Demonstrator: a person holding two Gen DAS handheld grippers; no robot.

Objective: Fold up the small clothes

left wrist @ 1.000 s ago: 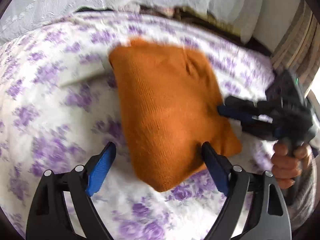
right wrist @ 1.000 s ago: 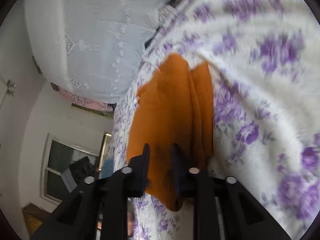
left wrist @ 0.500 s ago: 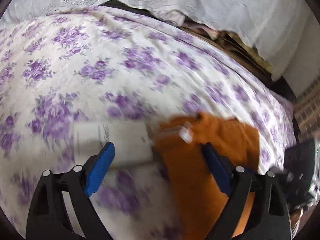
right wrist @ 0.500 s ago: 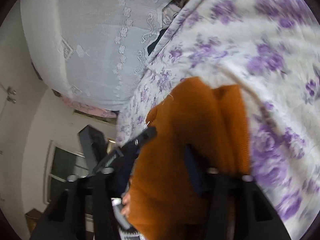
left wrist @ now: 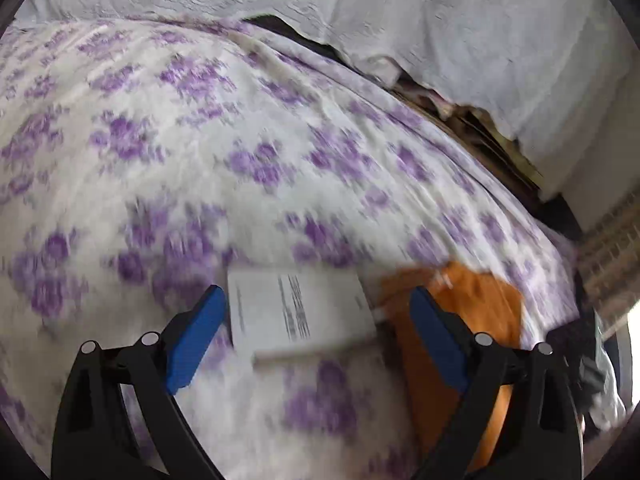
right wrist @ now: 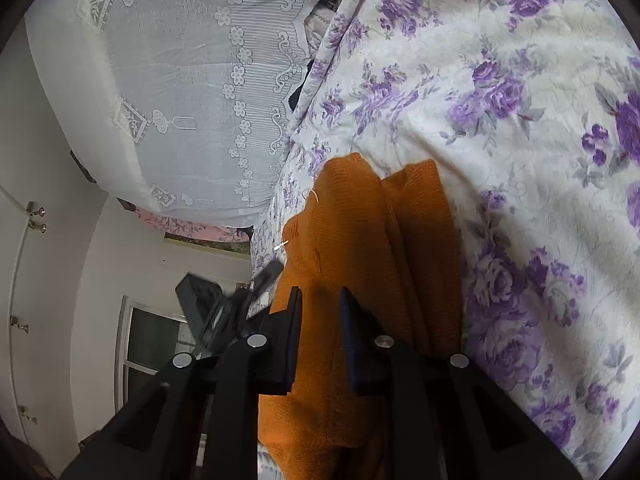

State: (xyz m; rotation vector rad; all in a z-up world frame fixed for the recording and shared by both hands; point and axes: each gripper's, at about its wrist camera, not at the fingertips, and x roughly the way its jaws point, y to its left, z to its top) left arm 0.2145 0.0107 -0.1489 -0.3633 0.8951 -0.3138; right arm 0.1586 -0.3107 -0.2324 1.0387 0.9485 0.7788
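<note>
A folded orange knit garment (right wrist: 360, 264) lies on the floral bedspread (right wrist: 520, 80). My right gripper (right wrist: 318, 298) is shut on its near edge, with knit fabric between the dark pads. In the left wrist view the garment (left wrist: 476, 312) sits low right, partly behind the right blue finger (left wrist: 436, 336). My left gripper (left wrist: 316, 312) is open and empty, hovering over the bedspread (left wrist: 200, 140), its jaws framing a white printed card (left wrist: 300, 316). The left gripper also shows blurred at the left in the right wrist view (right wrist: 236, 300).
A white lace cover (left wrist: 440, 12) drapes behind the bed; it also shows in the right wrist view (right wrist: 180, 80). Dark clutter (left wrist: 472, 124) lies between cover and bed. A white wall and window (right wrist: 152, 344) are beyond the bed's edge. The left view is motion-blurred.
My left gripper let go of the garment's edge area and swung left, now over the white card. My right gripper stayed clamped on the garment, which shifted slightly.
</note>
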